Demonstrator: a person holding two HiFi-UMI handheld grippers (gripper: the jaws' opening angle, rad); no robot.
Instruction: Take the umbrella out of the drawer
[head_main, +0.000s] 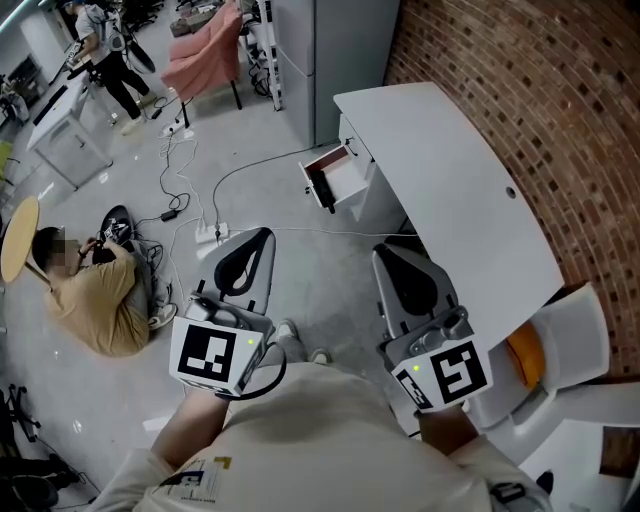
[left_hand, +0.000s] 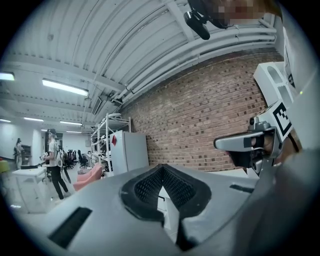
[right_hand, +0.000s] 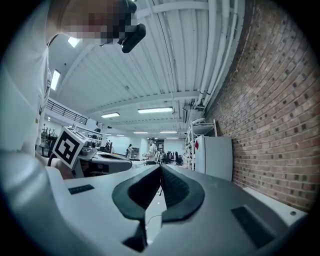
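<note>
The left hand-held gripper and the right hand-held gripper sat low in the frame. Each had its jaws pressed together, holding nothing. In the upper middle, a white drawer stood open under the white surface. A dark long thing lay at the drawer's front edge. It was too small to tell if it was the umbrella.

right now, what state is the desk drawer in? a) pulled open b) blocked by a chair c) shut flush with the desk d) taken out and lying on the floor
A: in the head view the drawer sticks out from under the white desk, with its inside showing from above.
</note>
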